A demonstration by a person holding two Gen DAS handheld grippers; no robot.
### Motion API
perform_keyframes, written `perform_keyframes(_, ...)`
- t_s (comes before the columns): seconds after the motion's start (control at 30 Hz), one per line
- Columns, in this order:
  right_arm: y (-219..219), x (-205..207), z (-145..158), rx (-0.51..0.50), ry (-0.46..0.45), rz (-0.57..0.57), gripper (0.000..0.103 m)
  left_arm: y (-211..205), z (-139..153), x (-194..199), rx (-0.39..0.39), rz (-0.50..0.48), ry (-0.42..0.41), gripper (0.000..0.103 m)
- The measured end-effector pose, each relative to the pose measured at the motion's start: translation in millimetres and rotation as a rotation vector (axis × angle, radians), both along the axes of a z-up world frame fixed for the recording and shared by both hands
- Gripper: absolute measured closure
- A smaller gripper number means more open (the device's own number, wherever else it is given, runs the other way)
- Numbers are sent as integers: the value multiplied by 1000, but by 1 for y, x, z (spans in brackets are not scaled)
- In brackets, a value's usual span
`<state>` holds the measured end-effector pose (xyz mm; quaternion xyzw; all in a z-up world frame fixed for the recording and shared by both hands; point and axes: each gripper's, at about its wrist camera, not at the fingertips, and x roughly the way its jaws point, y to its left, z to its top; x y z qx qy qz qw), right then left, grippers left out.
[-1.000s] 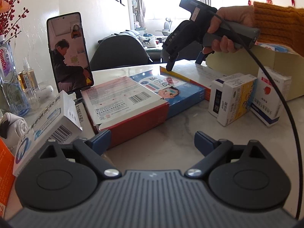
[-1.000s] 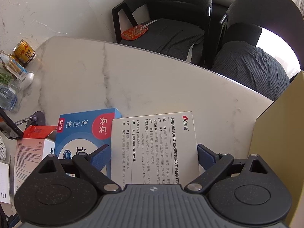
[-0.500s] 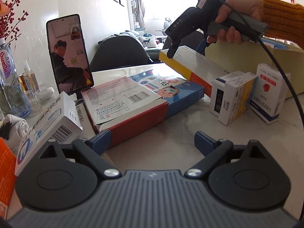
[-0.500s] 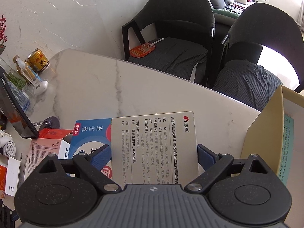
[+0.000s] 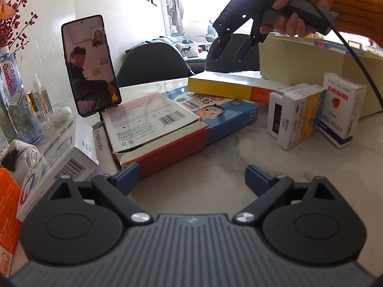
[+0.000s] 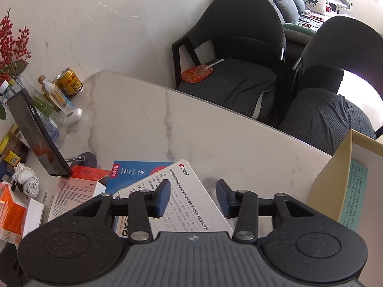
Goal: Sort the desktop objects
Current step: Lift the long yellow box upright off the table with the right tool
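Observation:
My right gripper [image 5: 231, 51] hangs in the air in a person's hand, its jaws closing with nothing between them. Right under it a flat white box with a yellow and orange edge [image 5: 229, 86] lies askew, one end on the blue box with a child's face [image 5: 215, 112]. The right wrist view shows that white box [image 6: 186, 179] below the gripper [image 6: 192, 198], apart from the fingers [image 6: 162, 198]. My left gripper [image 5: 191, 177] is open low over the marble table [image 5: 227, 157], beside a red-edged box [image 5: 153, 129].
A beige cardboard box [image 5: 311, 67] stands at the right, with three small upright medicine boxes [image 5: 294, 114] before it. A phone on a stand [image 5: 89, 67], bottles [image 5: 9, 100], a white barcode box [image 5: 59, 157] and an orange box [image 5: 7, 203] crowd the left. Dark chairs [image 6: 239, 47] stand beyond the table.
The right gripper rose and its jaws narrowed. The flat white box, half a second ago tilted up between its fingers, now lies down and turned askew. The left gripper stayed still.

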<state>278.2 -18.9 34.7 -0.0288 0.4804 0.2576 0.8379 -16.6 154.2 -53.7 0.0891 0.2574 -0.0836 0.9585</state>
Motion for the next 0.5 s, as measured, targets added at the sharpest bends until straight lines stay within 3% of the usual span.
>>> perform_keyframes(0.07, 9, -8, 0, -14, -14, 44, 16, 0, 1, -1, 3, -1, -2, 7)
perform_keyframes(0.1, 13, -11, -1, -25, -26, 64, 14, 0, 2, -1, 6, -1, -2, 7)
perform_keyframes(0.5, 42, -21, -33, -138, 19, 247, 1, 4, 1, -2, -10, 2, 3, 7)
